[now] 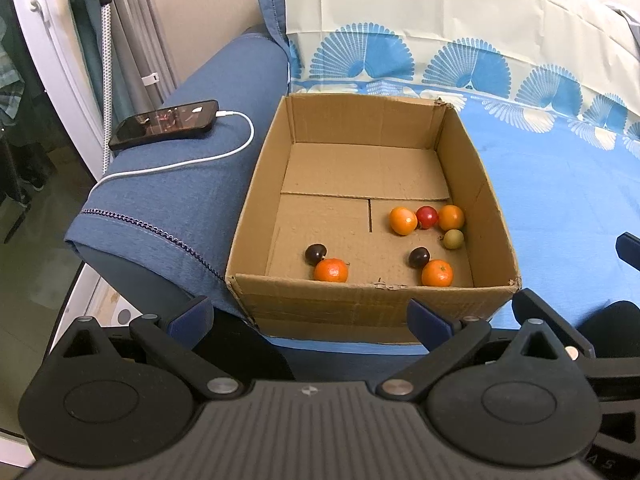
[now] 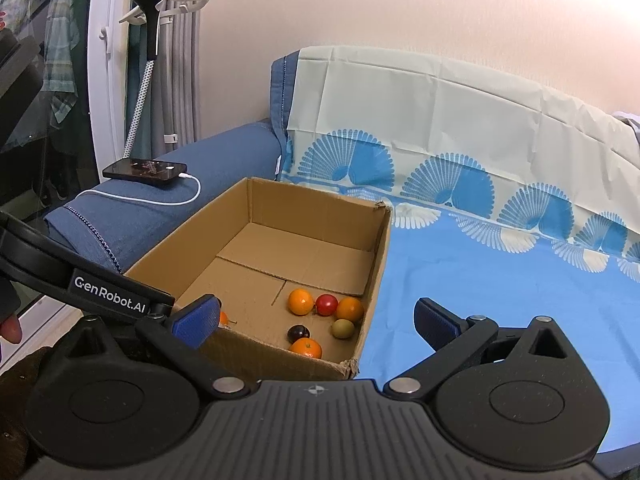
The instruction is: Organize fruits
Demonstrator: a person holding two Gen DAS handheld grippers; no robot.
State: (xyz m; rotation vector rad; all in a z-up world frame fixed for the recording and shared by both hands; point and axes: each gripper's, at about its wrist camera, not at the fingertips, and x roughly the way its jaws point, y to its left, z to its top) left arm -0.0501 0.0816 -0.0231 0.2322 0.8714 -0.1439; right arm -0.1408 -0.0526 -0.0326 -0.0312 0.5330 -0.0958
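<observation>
Mostly visible, cardboard box [image 2: 372, 256] of fruit, one orange [image 2: 223, 317] half-hidden behind open right hand-held gripper [image 2: 316, 322], left hand-held gripper [image 1: 310, 316] open too

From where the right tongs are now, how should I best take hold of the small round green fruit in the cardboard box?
Come from above onto the small round green fruit and close across its widest middle. The cardboard box wall stands close at its right, and an orange fruit lies just behind, so a side approach looks blocked.

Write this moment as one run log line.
left gripper: open, empty | right gripper: open, empty | cardboard box: holds all visible fruits | phone: on armrest
</observation>
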